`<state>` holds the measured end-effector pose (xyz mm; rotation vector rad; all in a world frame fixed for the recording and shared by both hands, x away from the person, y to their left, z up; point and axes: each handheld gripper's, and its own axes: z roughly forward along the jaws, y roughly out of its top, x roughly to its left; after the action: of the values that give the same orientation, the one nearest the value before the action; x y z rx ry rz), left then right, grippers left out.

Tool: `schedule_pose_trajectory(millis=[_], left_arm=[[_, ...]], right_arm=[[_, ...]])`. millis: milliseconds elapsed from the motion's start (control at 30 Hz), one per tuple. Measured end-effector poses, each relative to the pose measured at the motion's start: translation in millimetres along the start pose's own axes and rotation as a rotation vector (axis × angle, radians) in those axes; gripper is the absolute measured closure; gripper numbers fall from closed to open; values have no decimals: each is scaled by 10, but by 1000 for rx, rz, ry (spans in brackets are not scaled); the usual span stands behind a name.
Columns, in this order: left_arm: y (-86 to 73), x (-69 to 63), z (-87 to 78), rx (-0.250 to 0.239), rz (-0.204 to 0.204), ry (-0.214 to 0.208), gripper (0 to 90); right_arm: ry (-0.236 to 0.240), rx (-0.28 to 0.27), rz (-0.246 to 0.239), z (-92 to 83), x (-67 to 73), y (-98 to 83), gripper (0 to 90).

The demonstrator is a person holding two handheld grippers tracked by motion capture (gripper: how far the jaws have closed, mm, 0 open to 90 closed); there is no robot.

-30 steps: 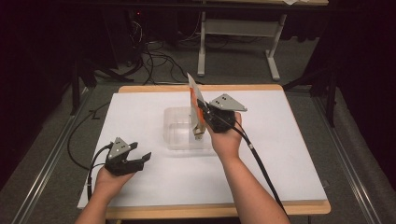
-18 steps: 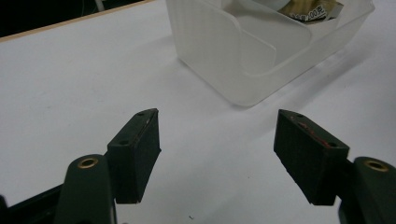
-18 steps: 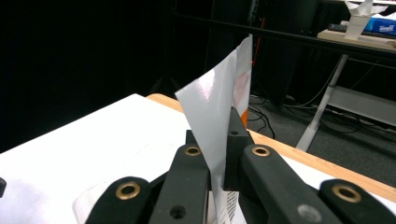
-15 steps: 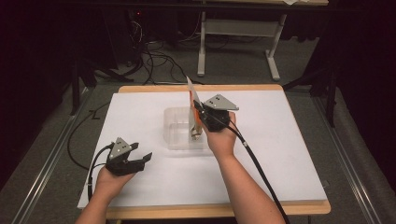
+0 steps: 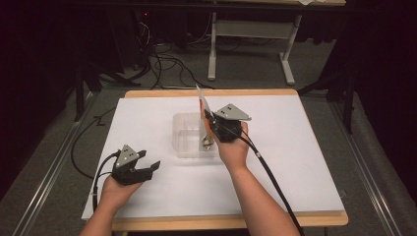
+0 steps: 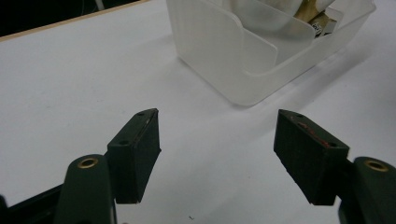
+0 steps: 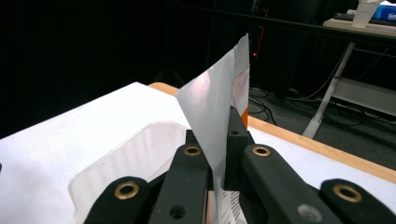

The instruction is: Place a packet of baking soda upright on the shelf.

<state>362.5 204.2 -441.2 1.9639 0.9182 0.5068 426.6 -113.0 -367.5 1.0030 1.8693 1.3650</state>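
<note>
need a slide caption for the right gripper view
Right gripper clamps a silvery packet upright over a clear plastic bin on the white table.

Silver-and-orange packet (image 7: 215, 112); translucent white bin (image 5: 189, 137); black jaws.

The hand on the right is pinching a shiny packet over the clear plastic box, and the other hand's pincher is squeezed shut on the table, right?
Not quite. The left gripper is open, its jaws wide apart with nothing between them, as the left gripper view shows. The rest holds: the right gripper pinches the shiny packet over the clear plastic box.
</note>
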Motion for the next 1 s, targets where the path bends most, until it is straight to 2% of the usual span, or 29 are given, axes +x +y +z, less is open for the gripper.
schedule_pose_trajectory(millis=[233, 433, 533, 567, 1000], left_arm=[[0, -2, 0, -1, 1, 1, 319], [0, -1, 1, -1, 1, 1, 318], [0, 0, 0, -1, 1, 1, 318], [0, 0, -1, 0, 0, 0, 319], [2, -11, 7, 2, 6, 0, 319]], right_arm=[[9, -1, 4, 8, 21, -36, 900], [20, 5, 34, 12, 31, -81, 900], [22, -4, 23, 19, 40, -114, 900], [30, -5, 38, 19, 54, -127, 900], [40, -9, 43, -35, 89, -220, 900]])
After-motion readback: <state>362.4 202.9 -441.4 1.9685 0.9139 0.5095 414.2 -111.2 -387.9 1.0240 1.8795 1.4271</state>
